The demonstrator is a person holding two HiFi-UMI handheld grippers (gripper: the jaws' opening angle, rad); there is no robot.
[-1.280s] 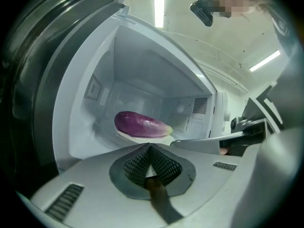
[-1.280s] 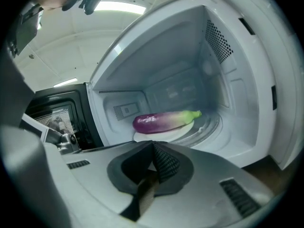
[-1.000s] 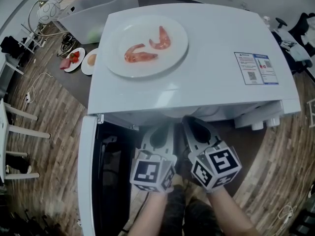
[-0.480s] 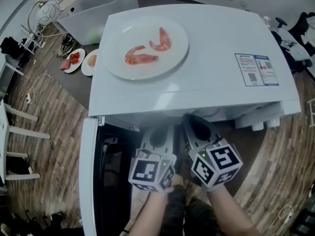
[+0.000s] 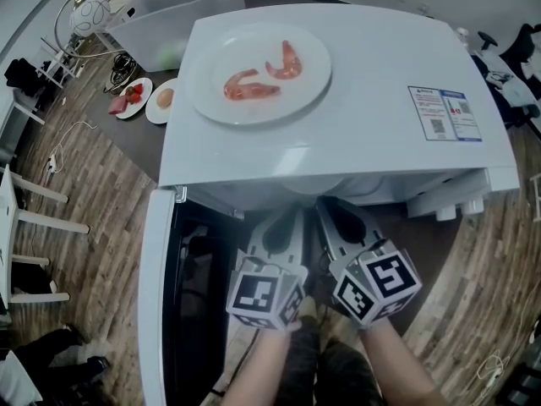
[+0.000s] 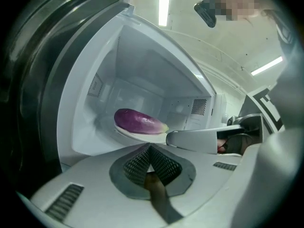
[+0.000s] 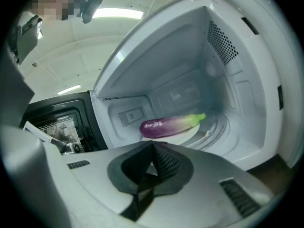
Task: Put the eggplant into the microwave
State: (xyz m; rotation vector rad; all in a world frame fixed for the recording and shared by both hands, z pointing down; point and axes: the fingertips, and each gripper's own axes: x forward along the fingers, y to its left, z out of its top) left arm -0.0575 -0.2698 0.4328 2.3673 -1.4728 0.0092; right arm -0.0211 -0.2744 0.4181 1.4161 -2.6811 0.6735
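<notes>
Purple eggplant (image 7: 171, 125) on plate (image 7: 187, 133) inside microwave (image 5: 363, 142); left gripper (image 6: 149, 148), right gripper (image 7: 153, 146) pinched together, empty, before microwave. Risk: closing door (image 5: 156, 311) clips them.

The eggplant (image 7: 171, 125) is purple with a green tip, the microwave (image 5: 363, 125) white.

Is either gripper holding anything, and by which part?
Nothing is held. The left gripper and right gripper are both shut and empty; the eggplant lies inside the microwave.
</notes>
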